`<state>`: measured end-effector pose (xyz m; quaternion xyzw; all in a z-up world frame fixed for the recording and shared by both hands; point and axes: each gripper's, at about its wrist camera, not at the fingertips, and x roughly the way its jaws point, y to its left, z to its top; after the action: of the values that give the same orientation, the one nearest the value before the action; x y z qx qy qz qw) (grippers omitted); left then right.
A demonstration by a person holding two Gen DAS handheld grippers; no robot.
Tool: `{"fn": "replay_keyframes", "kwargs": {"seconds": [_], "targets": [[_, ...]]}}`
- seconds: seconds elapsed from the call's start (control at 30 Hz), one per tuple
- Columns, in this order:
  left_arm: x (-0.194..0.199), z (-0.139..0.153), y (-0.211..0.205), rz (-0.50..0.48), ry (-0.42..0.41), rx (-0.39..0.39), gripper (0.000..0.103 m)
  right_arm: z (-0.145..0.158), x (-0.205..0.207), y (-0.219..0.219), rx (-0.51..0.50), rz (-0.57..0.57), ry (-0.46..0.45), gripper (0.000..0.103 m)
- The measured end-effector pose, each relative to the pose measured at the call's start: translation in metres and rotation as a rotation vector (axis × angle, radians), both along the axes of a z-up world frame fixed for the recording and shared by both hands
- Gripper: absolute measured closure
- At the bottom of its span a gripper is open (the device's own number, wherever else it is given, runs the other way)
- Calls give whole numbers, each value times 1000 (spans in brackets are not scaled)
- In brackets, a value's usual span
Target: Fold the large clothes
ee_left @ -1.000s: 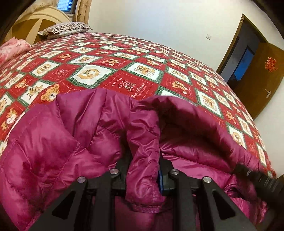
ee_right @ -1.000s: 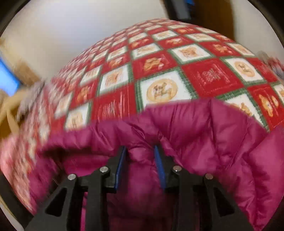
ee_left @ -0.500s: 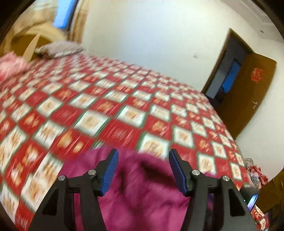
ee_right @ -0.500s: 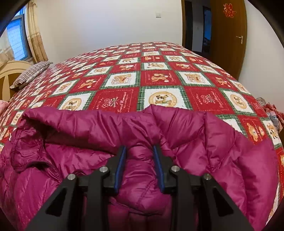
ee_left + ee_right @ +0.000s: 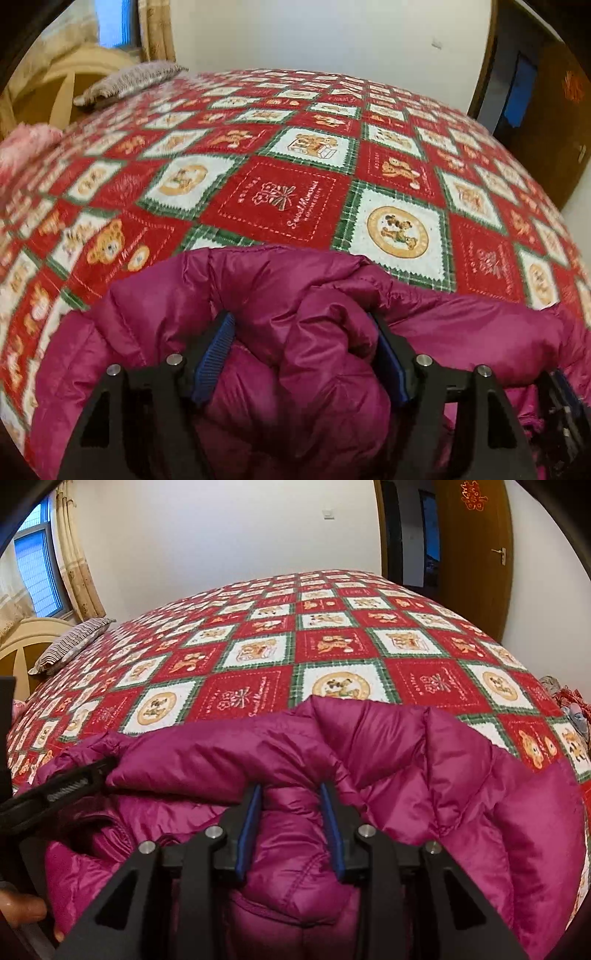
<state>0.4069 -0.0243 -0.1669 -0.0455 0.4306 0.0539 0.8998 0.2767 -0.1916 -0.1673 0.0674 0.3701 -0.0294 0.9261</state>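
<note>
Jacket (image 5: 303, 369) puffs are sitting between my left gripper (image 5: 303, 354), which has just been opening wide and is now straddling a fat new bunch, no longer squeezing the thin fold it had a second ago. My right gripper (image 5: 291, 823) is still pinching its own fold tight. The purple jacket is lying at the near edge of the bed (image 5: 280, 199), so I am thinking the left side is getting ready for the next fold.

txt | "Sweet Memories" | on red sq. of bedspread (image 5: 280, 206)
</note>
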Motion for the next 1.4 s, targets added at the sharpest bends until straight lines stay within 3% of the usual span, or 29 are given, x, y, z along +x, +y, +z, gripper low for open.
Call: {"fn": "replay_keyframes", "kwargs": {"seconds": [0.07,0.1,0.2,0.3,0.4,0.47,0.53,0.87,1.0,1.1,1.17,1.3,1.4], "targets": [[-1,0,0,0,-3,3,29,6,-4,-1,16,-7,0,67],[-2,-1,1,0,-6,-3,29,13,-10,-2,37,-13,-13,62],[-3,-1,-1,1,-9,12,29,42,-19,-1,86,-11,-90,62],[1,-1,-2,4,-10,29,28,56,4,10,85,2,-66,62],[1,-1,-3,4,-10,27,28,36,36,22,68,40,39,62],[1,0,-3,0,-12,24,27,3,48,24,33,62,142,63],[1,0,-4,1,-12,28,27,-4,40,22,21,99,99,64],[2,-1,-3,5,-13,23,25,-7,40,26,-8,93,76,63],[3,0,4,-18,-5,-39,22,1,34,20,22,79,74,63],[-2,10,11,-101,37,-97,22,21,9,12,74,61,23,60],[-20,25,25,-139,15,-171,22,40,-21,4,117,47,-33,57],[-79,62,59,-226,-64,-314,22,71,-87,-9,180,25,-102,50],[-129,81,84,-311,-92,-371,22,91,-145,-9,174,24,-124,50]]}}
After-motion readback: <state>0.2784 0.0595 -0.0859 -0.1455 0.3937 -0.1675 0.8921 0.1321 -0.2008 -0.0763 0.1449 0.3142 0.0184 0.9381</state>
